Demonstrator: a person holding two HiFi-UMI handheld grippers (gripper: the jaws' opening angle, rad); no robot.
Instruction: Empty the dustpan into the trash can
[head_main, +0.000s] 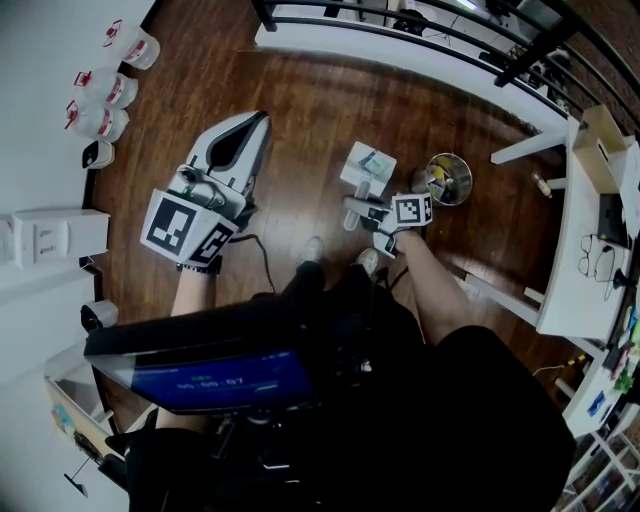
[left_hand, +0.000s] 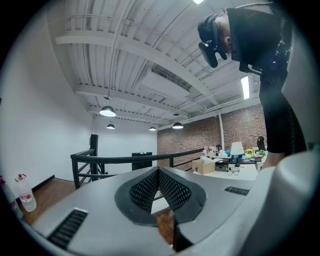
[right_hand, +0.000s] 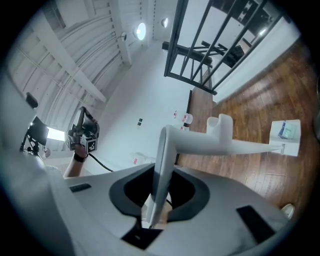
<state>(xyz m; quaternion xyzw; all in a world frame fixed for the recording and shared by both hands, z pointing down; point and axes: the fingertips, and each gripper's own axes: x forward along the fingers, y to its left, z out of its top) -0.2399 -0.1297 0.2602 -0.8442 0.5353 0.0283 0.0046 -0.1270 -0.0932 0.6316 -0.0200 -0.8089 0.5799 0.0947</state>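
Note:
In the head view a white dustpan (head_main: 368, 165) rests on the wooden floor, its long handle rising toward me. My right gripper (head_main: 362, 212) is shut on the top of that handle. In the right gripper view the handle (right_hand: 165, 160) runs between the pads of the right gripper (right_hand: 159, 186) and leads down to the pan (right_hand: 286, 136). A round steel trash can (head_main: 448, 178) stands just right of the dustpan, with scraps inside. My left gripper (head_main: 255, 125) is held up at the left, away from both, shut and holding nothing; its pads (left_hand: 170, 192) meet in the left gripper view.
Several plastic bottles (head_main: 105, 90) line the white wall at the left. A black railing (head_main: 400, 30) runs along the far side. A white desk (head_main: 590, 230) with glasses and clutter stands at the right, its leg (head_main: 525, 148) near the trash can.

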